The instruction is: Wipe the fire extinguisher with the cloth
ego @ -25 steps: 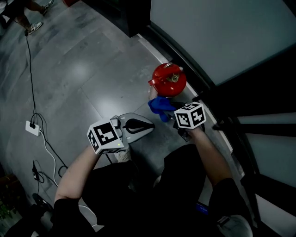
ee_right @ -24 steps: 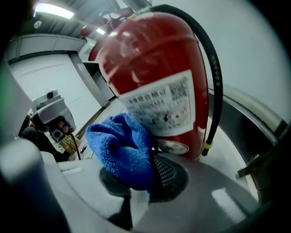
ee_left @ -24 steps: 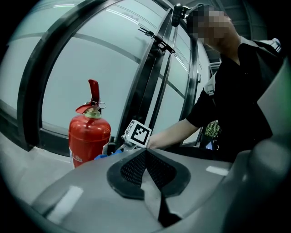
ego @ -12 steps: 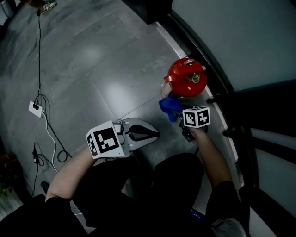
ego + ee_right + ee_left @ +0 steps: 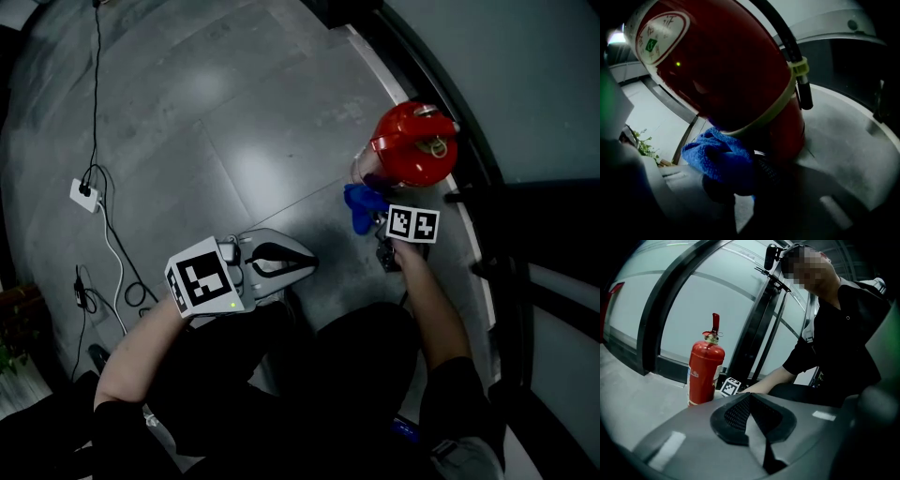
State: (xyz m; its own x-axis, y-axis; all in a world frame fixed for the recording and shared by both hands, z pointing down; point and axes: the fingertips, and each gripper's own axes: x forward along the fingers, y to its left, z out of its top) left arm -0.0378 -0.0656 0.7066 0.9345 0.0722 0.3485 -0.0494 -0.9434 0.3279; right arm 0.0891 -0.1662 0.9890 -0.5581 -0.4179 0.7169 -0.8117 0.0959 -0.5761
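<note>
Red extinguisher (image 5: 412, 145) upright on grey floor (image 5: 234, 122), close beside dark-framed glass wall (image 5: 525, 84). Red lever (image 5: 715, 322) standing tall at its top, white label (image 5: 658, 37) on its shoulder. Blue cloth (image 5: 361, 204) clenched between jaws of right gripper (image 5: 375, 225), bunched against extinguisher's side beside pale band (image 5: 780, 105). Black hose (image 5: 787, 42) clipped along extinguisher. Left gripper (image 5: 305, 265) well apart from extinguisher, low over floor close in front of person (image 5: 309, 375), jaws pressed together with nothing between. White power strip (image 5: 84, 195) and trailing cables (image 5: 98, 94) on floor at far left.
</note>
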